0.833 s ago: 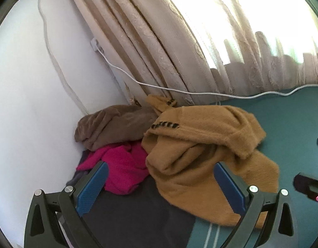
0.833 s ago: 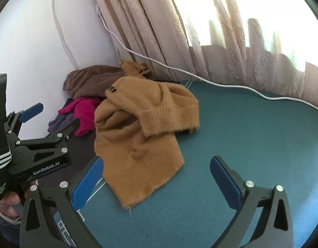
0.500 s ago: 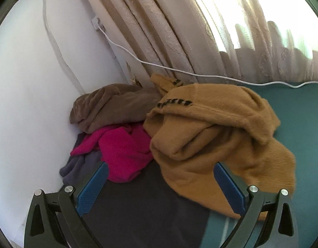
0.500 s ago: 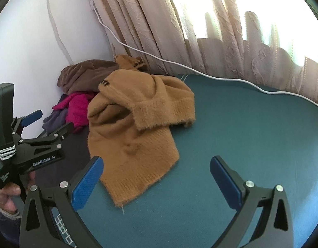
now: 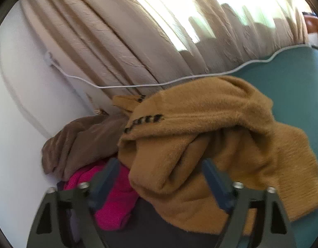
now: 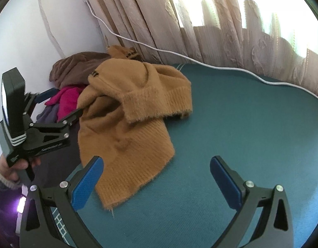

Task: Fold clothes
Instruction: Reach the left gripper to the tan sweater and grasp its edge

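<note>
Tan sweater just ahead of left claw | both claws wide, empty | right claw

Teal surface bears tan sweater; white cable crosses it

White wall at left, plain, with a thin raised line running down it. Beige curtain hanging in heavy vertical folds from top to floor level, meeting the wall at the corner. Strong daylight behind the curtain, overexposed at upper right; dark upright shapes silhouetted through the fabric, not identifiable. White cable trailing from the wall corner along the curtain foot. Teal surface below, flat, fine-textured. White grid marking on it at the lower left edge. Left view motion-blurred.
</note>
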